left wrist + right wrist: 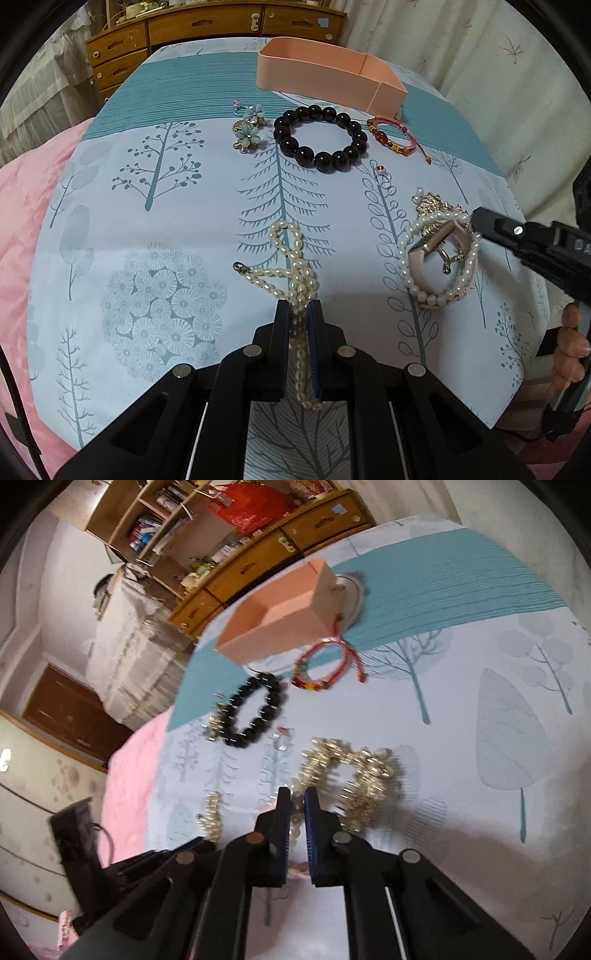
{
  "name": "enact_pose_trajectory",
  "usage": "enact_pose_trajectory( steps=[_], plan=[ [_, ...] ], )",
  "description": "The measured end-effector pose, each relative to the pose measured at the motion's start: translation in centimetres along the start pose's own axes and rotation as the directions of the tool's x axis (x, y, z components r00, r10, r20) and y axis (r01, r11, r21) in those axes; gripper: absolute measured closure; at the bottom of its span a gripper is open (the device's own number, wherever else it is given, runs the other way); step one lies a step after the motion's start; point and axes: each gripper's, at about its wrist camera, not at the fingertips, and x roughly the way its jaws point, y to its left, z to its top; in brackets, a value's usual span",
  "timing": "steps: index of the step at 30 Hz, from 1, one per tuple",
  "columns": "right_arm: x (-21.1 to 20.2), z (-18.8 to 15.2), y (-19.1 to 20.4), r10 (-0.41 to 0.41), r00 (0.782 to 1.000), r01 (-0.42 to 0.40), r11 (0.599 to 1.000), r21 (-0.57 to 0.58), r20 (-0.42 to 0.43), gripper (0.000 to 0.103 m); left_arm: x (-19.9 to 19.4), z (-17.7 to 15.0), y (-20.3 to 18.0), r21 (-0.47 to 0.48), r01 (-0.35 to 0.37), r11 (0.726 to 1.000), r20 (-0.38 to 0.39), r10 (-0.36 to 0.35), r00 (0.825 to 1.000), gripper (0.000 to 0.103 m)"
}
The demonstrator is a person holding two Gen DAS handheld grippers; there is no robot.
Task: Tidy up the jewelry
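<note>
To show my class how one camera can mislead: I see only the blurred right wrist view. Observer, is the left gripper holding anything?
Observer: Yes. The left gripper is shut on a pearl necklace, and the necklace's loop trails out ahead of it.
Operator: What is in the pile at my jaws?
Observer: A pink watch, with a pearl bracelet looped around it.
Operator: And the gold blur beside the black bracelet?
Observer: Flower trinkets with pale blue petals.
</note>
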Motion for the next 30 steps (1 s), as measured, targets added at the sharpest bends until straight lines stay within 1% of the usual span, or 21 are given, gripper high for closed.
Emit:
enact_pose_trajectory(
  steps=[4,8,13,15,16,17,18,19,20,21,22,25,27,28,30],
  plan=[
    [-0.9,0.9,1.4,0.030,0.999,-0.029,0.999,-0.042,0.023,0.096,-0.4,0.7,0.1,0.011,0.002,1.000,0.009,-0.002,1.000,0.098],
    [-1.6,2.2,3.1,0.066,0.997,-0.062,0.994,-0.094,0.041,0.096,-1.9,2.1,0.6,0.011,0.008,1.000,0.058,-0.009,0.998,0.099],
    [-2.6,4.1,5.2,0.081,0.994,-0.067,0.986,-0.155,0.080,0.096,-3.2,3.9,1.5,-0.003,0.013,1.000,0.083,-0.013,0.996,0.099],
    [-3.2,5.0,6.0,0.080,0.990,-0.059,0.981,-0.182,0.112,0.096,-3.3,4.4,1.6,0.001,0.011,1.000,0.081,-0.011,0.997,0.099],
    [-3.6,5.7,6.6,0.080,0.988,-0.052,0.978,-0.202,0.132,0.096,-3.2,4.5,1.6,0.003,0.004,1.000,0.075,-0.005,0.997,0.096],
    [-3.9,6.3,7.1,0.079,0.985,-0.044,0.974,-0.220,0.152,0.096,-3.1,4.6,1.5,0.002,-0.001,1.000,0.072,0.001,0.997,0.088],
    [-4.1,6.9,7.5,0.078,0.983,-0.038,0.972,-0.232,0.165,0.096,-2.7,4.5,1.5,0.009,-0.006,1.000,0.059,0.005,0.998,0.083],
    [-4.4,7.6,7.9,0.077,0.981,-0.031,0.968,-0.248,0.180,0.096,-2.4,4.4,1.3,0.020,-0.008,1.000,0.038,0.007,0.999,0.071],
    [-4.6,8.3,8.3,0.078,0.978,-0.026,0.965,-0.261,0.192,0.096,-2.0,4.2,1.1,0.027,-0.010,1.000,0.020,0.009,1.000,0.055],
    [-4.8,8.8,8.6,0.079,0.977,-0.022,0.963,-0.270,0.200,0.096,-1.5,4.0,0.9,0.034,-0.009,0.999,-0.002,0.010,1.000,0.048],
    [-5.0,9.4,8.9,0.079,0.975,-0.019,0.960,-0.278,0.209,0.096,-1.1,3.7,0.7,0.045,-0.007,0.999,-0.019,0.008,1.000,0.043],
    [-5.1,10.9,9.7,0.084,0.970,-0.012,0.953,-0.303,0.227,0.096,-0.1,2.9,0.3,0.062,-0.015,0.998,-0.061,0.019,0.998,0.043],
    [-5.1,11.7,10.1,0.092,0.970,-0.017,0.949,-0.314,0.226,0.096,0.6,2.6,0.0,0.073,-0.040,0.997,-0.085,0.046,0.995,0.044],
    [-5.0,11.9,10.2,0.096,0.970,-0.020,0.948,-0.318,0.225,0.096,1.0,2.5,-0.1,0.079,-0.049,0.996,-0.096,0.056,0.994,0.050],
    [-5.0,12.4,10.5,0.104,0.969,-0.026,0.945,-0.326,0.224,0.096,1.1,2.2,-0.5,0.114,-0.083,0.990,-0.085,0.093,0.992,0.055]
  ],
)
